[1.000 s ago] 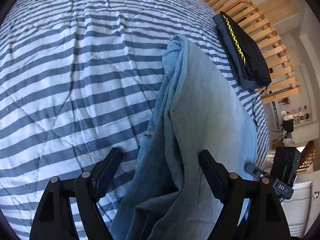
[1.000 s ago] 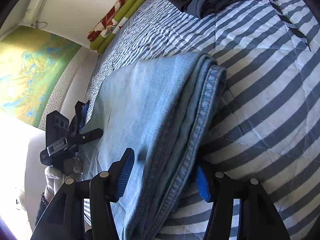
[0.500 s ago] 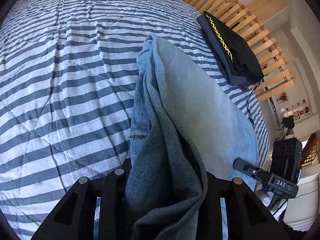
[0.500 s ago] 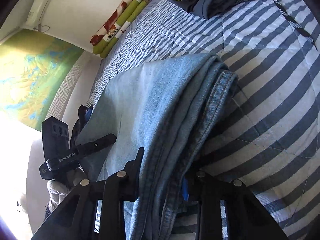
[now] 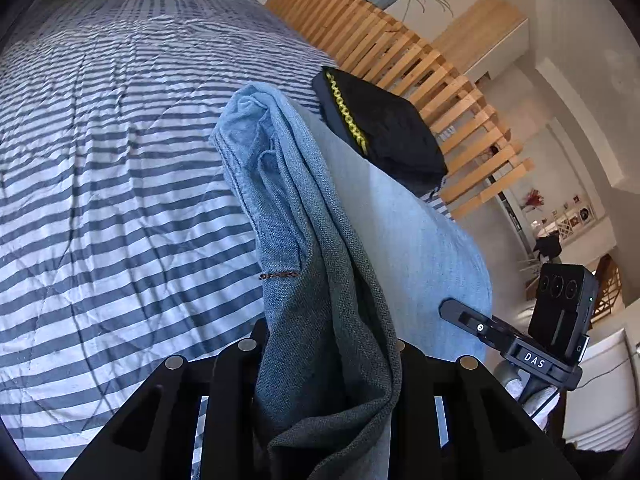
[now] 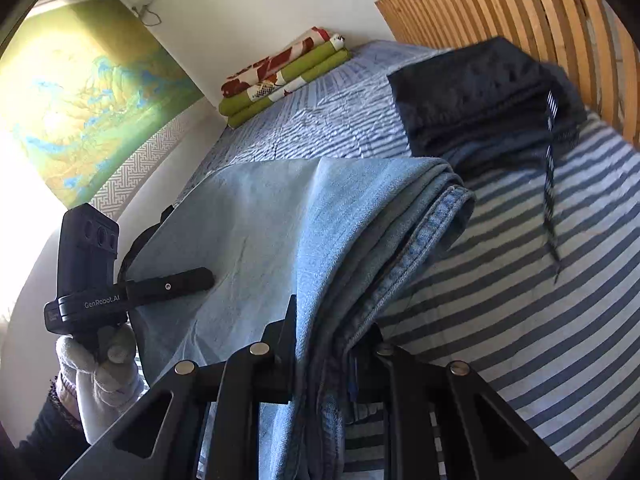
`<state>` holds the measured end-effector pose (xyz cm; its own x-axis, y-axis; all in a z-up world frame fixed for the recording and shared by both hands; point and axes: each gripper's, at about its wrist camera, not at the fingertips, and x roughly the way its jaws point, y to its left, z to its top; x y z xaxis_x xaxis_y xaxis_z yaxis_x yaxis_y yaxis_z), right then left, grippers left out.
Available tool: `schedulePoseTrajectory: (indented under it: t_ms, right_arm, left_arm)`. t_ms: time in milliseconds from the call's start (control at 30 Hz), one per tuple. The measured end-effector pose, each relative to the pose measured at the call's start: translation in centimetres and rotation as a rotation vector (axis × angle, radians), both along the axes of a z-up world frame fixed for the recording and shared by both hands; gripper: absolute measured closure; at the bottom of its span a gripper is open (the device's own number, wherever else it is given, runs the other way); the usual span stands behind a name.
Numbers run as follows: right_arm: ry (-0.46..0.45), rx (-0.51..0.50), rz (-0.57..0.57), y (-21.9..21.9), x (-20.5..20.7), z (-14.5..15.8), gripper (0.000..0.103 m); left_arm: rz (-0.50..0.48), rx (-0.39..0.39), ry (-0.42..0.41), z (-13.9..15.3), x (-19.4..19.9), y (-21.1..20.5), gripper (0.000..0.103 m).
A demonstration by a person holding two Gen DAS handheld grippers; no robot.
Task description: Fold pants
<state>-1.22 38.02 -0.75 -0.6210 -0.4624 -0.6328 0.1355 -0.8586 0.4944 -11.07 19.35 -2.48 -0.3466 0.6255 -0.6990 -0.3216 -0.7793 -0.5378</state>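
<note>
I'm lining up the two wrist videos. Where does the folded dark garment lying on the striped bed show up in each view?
Left wrist view: the folded dark garment lies upper centre-right, beyond the jeans, against the slatted wooden headboard.
Right wrist view: it lies upper right, behind the jeans' folded edge.
Shared landmark: the slatted wooden headboard, just behind it in both.

Pants (image 5: 404, 216): light blue denim, folded in several layers, lying on the striped bed (image 5: 120, 160). One edge is bunching and rising between the closed jaws of the left hand-held gripper (image 5: 328, 356); the opposite stitched edge is hanging pinched in the right hand-held gripper (image 6: 332, 344). The flat panel between is stretching smooth, its far corner overlapping a dark folded garment (image 6: 480, 96).
</note>
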Motion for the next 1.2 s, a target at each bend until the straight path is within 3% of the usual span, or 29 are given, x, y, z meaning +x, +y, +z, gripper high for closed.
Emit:
schedulePoseTrajectory:
  t_ms: [233, 333, 433, 567, 733, 833, 867, 933, 967, 1033, 1100, 1200]
  right_arm:
    - [0.169, 0.231, -0.029, 4.3, -2.0, 8.3, 0.088]
    - [0.222, 0.338, -0.035, 6.5, -4.4, 11.5, 0.088]
    - [0.240, 0.375, -0.043, 9.0, -7.8, 14.0, 0.088]
    - [0.273, 0.443, -0.054, 11.3, -13.5, 15.8, 0.088]
    - [0.256, 0.496, -0.026, 13.6, -20.8, 13.8, 0.088]
    - [0.209, 0.464, -0.021, 15.4, -24.9, 10.4, 0.088]
    - [0.151, 0.412, -0.016, 16.2, -26.2, 8.5, 0.088]
    - [-0.013, 0.280, -0.050, 18.1, -28.1, 4.4, 0.085]
    - [-0.072, 0.221, -0.082, 19.0, -28.3, 2.8, 0.084]
    - [-0.079, 0.149, -0.101, 20.2, -27.4, 1.5, 0.082]
    - [-0.060, 0.112, -0.124, 21.0, -25.9, 1.7, 0.074]
    - [-0.047, 0.022, -0.129, 22.0, -22.9, 2.3, 0.072]
  left_arm:
    - [-0.040, 0.103, 0.120, 5.7, -2.9, 7.5, 0.076]
    - [-0.043, 0.156, 0.188, 8.3, -5.5, 11.1, 0.076]
    - [-0.049, 0.179, 0.255, 10.3, -9.0, 14.7, 0.076]
    - [-0.026, 0.206, 0.299, 11.3, -14.3, 18.7, 0.076]
    - [0.022, 0.260, 0.258, 8.9, -21.9, 22.4, 0.076]
    - [0.039, 0.219, 0.259, 5.7, -25.4, 24.3, 0.076]
    - [0.047, 0.193, 0.256, 4.2, -26.2, 24.7, 0.076]
    - [0.052, 0.139, 0.162, -0.5, -28.6, 24.5, 0.075]
    - [0.052, 0.125, 0.106, -2.3, -29.0, 24.1, 0.075]
    - [0.056, 0.134, 0.049, -4.5, -30.0, 23.0, 0.075]
    - [0.056, 0.163, 0.033, -5.0, -30.6, 21.8, 0.075]
    - [0.044, 0.170, 0.017, -5.0, -31.4, 21.4, 0.075]
